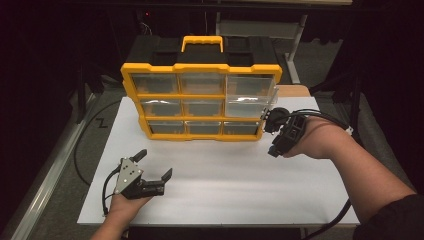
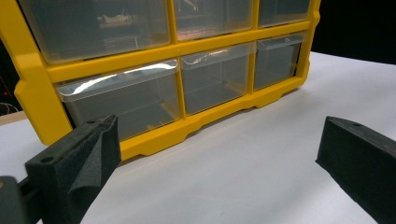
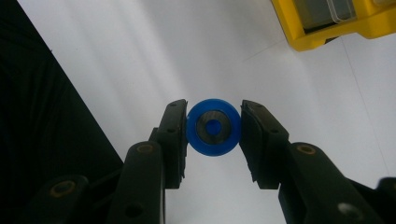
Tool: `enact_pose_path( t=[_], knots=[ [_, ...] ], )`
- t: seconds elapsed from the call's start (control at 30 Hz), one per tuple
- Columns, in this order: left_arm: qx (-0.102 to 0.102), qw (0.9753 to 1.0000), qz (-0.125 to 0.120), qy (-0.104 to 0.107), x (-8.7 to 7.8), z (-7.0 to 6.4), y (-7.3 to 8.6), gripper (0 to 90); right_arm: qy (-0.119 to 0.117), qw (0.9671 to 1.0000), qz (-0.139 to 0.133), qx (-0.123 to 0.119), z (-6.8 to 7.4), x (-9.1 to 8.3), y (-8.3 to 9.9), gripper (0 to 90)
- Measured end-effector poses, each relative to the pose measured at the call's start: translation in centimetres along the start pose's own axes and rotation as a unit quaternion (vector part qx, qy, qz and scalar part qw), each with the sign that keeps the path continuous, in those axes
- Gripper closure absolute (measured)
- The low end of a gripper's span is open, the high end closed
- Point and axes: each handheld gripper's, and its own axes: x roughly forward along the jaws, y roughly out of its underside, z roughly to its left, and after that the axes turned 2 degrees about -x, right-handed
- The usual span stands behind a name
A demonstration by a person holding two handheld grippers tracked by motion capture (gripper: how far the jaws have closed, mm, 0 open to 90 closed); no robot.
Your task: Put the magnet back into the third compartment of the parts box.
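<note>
A yellow organizer [image 1: 200, 68] with several clear drawers stands at the back of the white table [image 1: 225, 175]. Its right middle drawer [image 1: 247, 102] is pulled out. My right gripper [image 1: 274, 149] hangs just right of the organizer's front corner, pointing down at the table. In the right gripper view it [image 3: 214, 128] is shut on a small blue wheel [image 3: 205, 142] with a dark hub, held above the table, with the organizer's corner [image 3: 336, 32] beyond. My left gripper [image 1: 155, 163] stands open at the front left. In the left gripper view it [image 2: 219, 140] faces the organizer's bottom drawers [image 2: 126, 95].
The organizer has a black top with a yellow handle [image 1: 202, 42]. Bare white tabletop lies between the grippers and the organizer. Black cables [image 1: 105, 192] trail off each gripper. Dark floor and a table leg [image 1: 295, 45] lie beyond the table's edges.
</note>
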Motion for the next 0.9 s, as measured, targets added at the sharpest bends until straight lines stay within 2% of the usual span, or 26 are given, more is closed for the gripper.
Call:
enact_pose_path(
  t=[0.6,0.9],
  knots=[
    [0.0,1.0,0.001,0.001,0.0,0.0,0.0,0.3,0.008,0.9999,-0.002,-0.009,-0.1,-2.2,-0.4,65.0],
    [-0.001,1.0,0.001,0.001,0.0,0.0,0.0,0.3,-0.005,0.9999,-0.001,-0.012,-0.3,-3.2,-0.8,65.0]
  ],
)
